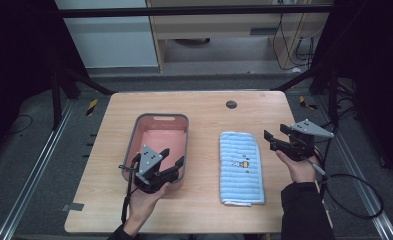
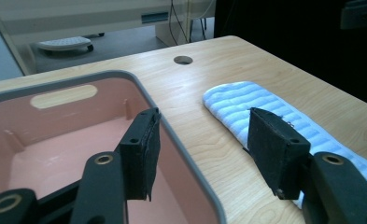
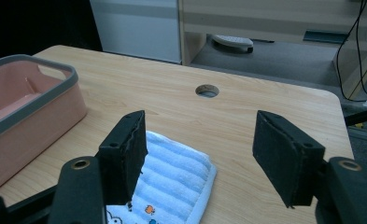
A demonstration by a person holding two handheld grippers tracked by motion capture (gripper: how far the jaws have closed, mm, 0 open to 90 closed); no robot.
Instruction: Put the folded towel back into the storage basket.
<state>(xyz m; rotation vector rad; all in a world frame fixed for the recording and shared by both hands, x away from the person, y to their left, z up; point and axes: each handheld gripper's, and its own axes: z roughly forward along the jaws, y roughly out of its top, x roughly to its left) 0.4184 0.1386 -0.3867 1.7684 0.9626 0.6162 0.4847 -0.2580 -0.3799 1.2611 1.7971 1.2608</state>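
Overhead, a wooden table (image 1: 204,107) stands on grey carpet (image 1: 29,150).

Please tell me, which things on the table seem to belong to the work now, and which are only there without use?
Likely in the job:
- folded blue towel
- pink bin
- left claw, open, over the bin's near corner
- right claw, open, beside the towel

Just there:
- cable hole in the table

Pink bin (image 1: 134,137) and folded blue towel (image 1: 240,167) apart on wooden table (image 1: 209,107).
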